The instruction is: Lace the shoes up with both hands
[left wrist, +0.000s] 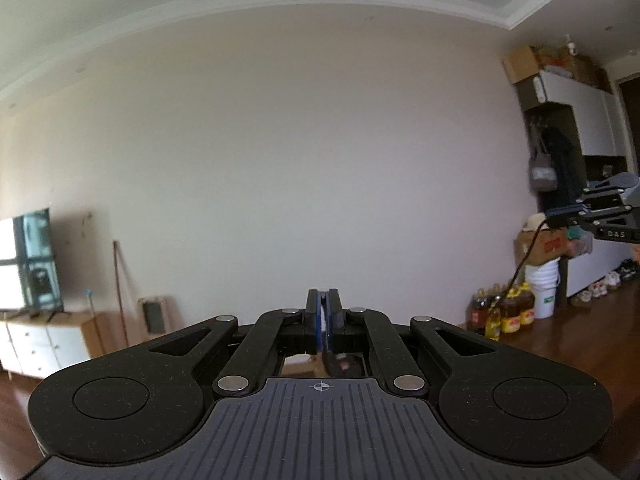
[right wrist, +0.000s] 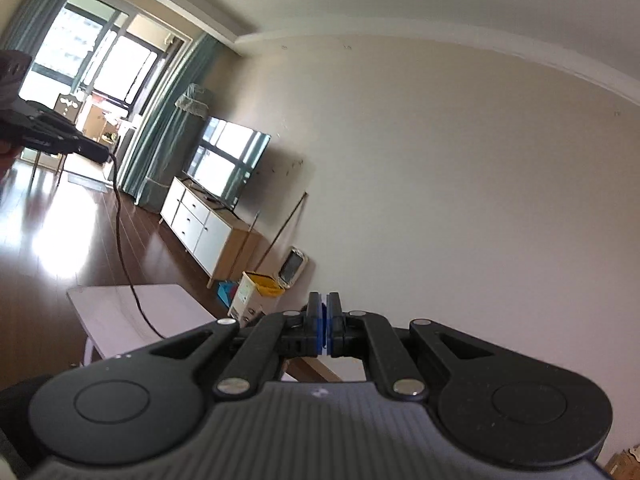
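Both grippers are raised high and point level at the wall. My left gripper [left wrist: 323, 314] is shut; in the right wrist view its tip [right wrist: 105, 155] pinches one end of a dark shoelace [right wrist: 120, 232], which hangs down to the white table [right wrist: 116, 312]. My right gripper [right wrist: 324, 320] is shut too; in the left wrist view it [left wrist: 551, 214] grips the other end of the shoelace [left wrist: 524, 258], which trails downward. The shoe is hidden below the gripper bodies; only a dark blur shows through the gap under the left fingers.
A TV [right wrist: 224, 160] stands on a white and wood cabinet [right wrist: 208, 232] by the wall. Oil bottles [left wrist: 504, 316], a white bucket [left wrist: 542, 288] and cardboard boxes [left wrist: 540, 246] sit on the wooden floor at right. A yellow-lined bin [right wrist: 256, 292] stands beyond the table.
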